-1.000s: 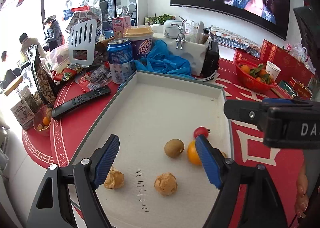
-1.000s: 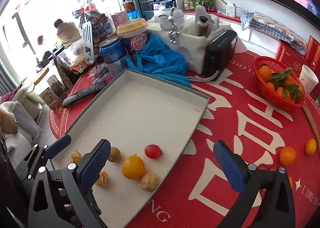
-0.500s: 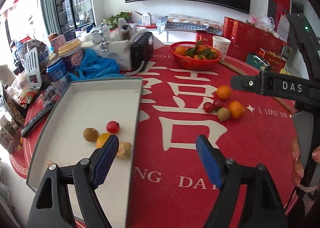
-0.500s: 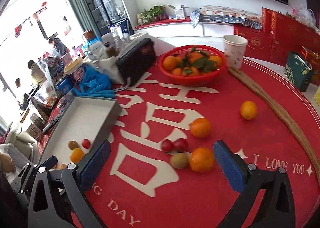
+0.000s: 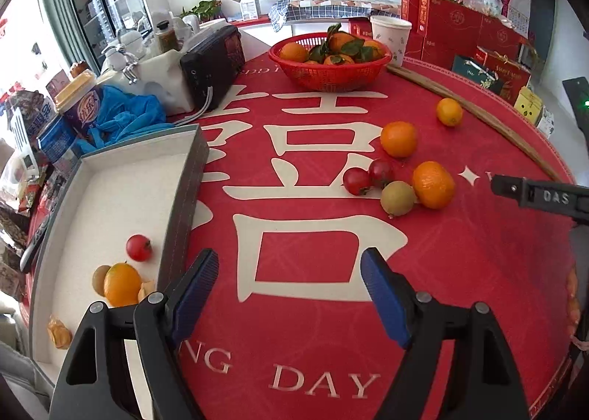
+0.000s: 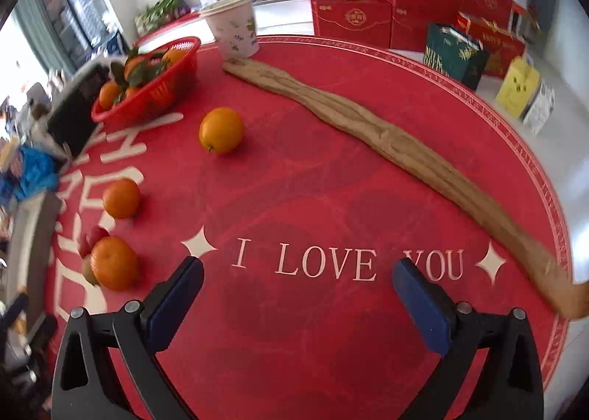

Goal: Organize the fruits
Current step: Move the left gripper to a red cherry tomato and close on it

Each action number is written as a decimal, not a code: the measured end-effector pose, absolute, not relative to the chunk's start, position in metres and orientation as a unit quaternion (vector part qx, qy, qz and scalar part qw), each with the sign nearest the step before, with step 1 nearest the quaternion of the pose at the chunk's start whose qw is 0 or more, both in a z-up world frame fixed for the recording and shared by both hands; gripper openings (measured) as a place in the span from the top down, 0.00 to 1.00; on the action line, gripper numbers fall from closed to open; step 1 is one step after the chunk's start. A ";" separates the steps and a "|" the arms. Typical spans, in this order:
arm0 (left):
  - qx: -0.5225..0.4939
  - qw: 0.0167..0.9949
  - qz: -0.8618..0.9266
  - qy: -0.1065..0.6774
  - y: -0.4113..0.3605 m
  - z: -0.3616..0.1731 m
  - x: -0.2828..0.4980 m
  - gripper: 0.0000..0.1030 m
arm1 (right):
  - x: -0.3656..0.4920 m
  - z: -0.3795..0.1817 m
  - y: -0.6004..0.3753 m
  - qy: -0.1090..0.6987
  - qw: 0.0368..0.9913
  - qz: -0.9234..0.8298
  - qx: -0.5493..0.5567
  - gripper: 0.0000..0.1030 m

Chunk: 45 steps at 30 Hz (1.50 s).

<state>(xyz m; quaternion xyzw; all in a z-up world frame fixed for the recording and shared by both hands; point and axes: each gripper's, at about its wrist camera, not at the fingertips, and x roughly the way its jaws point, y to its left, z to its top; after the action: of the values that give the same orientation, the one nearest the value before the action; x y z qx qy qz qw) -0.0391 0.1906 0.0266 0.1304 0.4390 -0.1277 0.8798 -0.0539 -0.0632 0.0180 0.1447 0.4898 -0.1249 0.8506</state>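
Two round glossy tomatoes (image 5: 368, 177) touching fuzzy oval kiwi (image 5: 397, 198), dimpled orange (image 5: 433, 184).

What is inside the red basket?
The red basket holds oranges with green leaves on top. Whatever lies underneath them is hidden.

The tablecloth (image 5: 302, 328) was red with cream lettering and star shapes. Oranges (image 5: 398, 138) were bright orange, tomatoes (image 5: 356, 181) red, the kiwi (image 5: 397, 198) greenish-brown, the basket (image 5: 327, 70) red.
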 end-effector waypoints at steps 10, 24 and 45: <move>0.159 0.875 -0.139 0.435 0.170 0.006 -0.014 0.20 | -0.053 0.012 -0.042 0.513 0.846 -0.117 0.084 0.00; 0.131 0.876 -0.180 0.427 0.147 0.006 0.015 0.33 | -0.053 0.012 -0.038 0.511 0.848 -0.117 0.082 0.00; 0.104 0.888 -0.151 0.422 0.190 0.005 -0.053 0.77 | -0.055 0.013 -0.039 0.504 0.852 -0.118 0.080 0.00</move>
<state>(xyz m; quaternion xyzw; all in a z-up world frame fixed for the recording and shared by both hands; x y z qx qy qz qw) -0.0527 0.1898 0.0052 0.1044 0.4222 -0.1511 0.8877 -0.0552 -0.0386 0.0134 0.0798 0.5040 -0.1184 0.8518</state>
